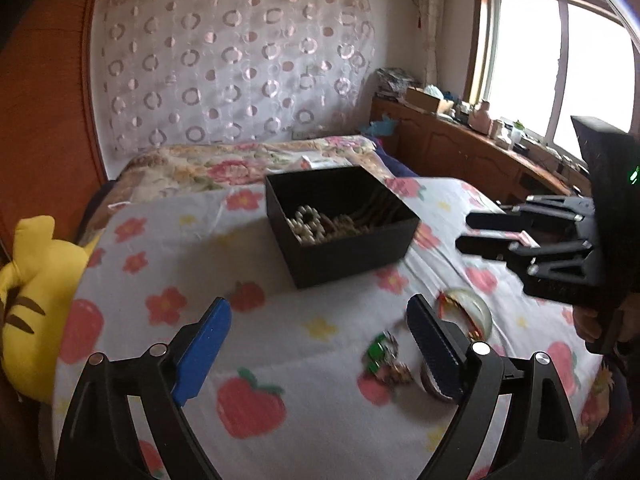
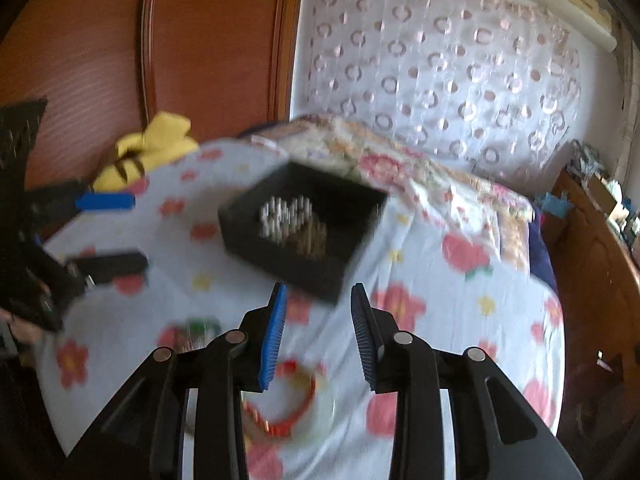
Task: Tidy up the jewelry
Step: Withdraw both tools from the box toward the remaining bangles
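Black box (image 1: 340, 224) set mid-bed (image 1: 168, 264), open-topped to take beads (image 1: 316, 226) already inside. Loose near edge: green charm (image 1: 380, 354), red-trimmed bangle (image 2: 292, 400). Left hand-held gripper (image 1: 320, 340) spread wide, empty; right hand-held gripper (image 2: 318, 336) partly apart, empty, above bangle. Charm blurred, bangle half hidden.

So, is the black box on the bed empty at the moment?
No, the black box already holds pale beaded jewelry in its bottom.
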`<act>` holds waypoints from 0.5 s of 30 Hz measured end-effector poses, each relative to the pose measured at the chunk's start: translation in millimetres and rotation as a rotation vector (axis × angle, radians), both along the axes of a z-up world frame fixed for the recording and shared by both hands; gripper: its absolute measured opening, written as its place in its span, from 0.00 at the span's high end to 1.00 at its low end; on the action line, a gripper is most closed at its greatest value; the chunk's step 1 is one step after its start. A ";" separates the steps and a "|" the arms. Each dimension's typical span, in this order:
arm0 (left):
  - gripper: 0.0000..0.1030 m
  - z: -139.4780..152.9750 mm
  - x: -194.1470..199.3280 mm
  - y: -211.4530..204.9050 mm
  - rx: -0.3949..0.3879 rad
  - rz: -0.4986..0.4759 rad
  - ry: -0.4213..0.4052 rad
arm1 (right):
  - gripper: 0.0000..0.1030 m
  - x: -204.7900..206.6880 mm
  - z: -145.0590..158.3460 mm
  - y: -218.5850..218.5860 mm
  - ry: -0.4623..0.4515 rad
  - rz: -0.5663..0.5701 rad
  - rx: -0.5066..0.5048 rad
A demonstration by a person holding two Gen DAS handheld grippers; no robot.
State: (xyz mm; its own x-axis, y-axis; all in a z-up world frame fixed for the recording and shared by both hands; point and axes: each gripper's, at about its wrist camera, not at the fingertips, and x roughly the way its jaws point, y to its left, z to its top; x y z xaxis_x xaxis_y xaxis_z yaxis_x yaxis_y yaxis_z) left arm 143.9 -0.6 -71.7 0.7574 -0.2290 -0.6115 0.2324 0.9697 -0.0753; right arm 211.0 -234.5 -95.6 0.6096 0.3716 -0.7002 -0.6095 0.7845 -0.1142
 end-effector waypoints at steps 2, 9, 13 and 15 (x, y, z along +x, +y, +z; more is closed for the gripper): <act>0.17 -3.4 -5.1 -4.6 0.005 -0.012 0.004 | 0.73 0.1 -15.5 -7.4 0.037 -0.009 -0.021; 0.17 -17.0 -21.8 -25.4 0.017 -0.053 0.036 | 0.87 7.2 -41.0 -20.1 0.147 -0.031 -0.015; 0.17 -24.2 -22.6 -33.3 0.007 -0.068 0.059 | 0.87 7.9 -48.4 -16.7 0.174 -0.022 -0.047; 0.19 -26.4 -24.0 -36.7 0.005 -0.078 0.069 | 0.88 5.9 -48.1 -16.7 0.168 -0.021 -0.041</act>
State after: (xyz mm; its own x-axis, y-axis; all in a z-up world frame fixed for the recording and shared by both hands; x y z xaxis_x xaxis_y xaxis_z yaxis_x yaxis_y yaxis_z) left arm 120.0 -37.4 -98.1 0.6935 -0.2825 -0.6627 0.3017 0.9492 -0.0890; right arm 216.8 -251.2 -143.7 0.4900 0.3292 -0.8072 -0.6060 0.7942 -0.0440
